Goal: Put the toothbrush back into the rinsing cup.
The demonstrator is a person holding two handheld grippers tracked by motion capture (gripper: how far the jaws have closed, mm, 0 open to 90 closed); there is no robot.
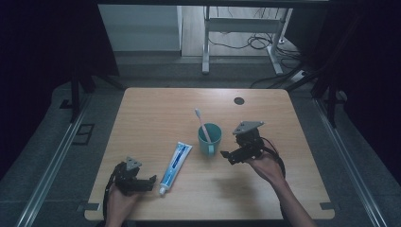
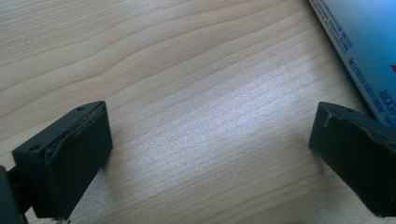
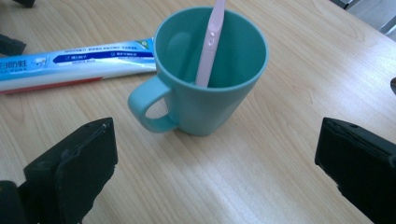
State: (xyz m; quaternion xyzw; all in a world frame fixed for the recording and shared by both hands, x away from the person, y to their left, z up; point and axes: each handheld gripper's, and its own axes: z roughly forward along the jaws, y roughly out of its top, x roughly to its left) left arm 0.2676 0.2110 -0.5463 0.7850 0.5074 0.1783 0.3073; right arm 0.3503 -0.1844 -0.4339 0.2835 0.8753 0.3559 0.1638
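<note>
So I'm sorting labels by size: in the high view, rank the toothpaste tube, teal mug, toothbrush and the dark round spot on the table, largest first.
1. Toothpaste tube
2. Teal mug
3. Toothbrush, partly hidden in the mug, so unsure against it
4. Dark round spot
</note>
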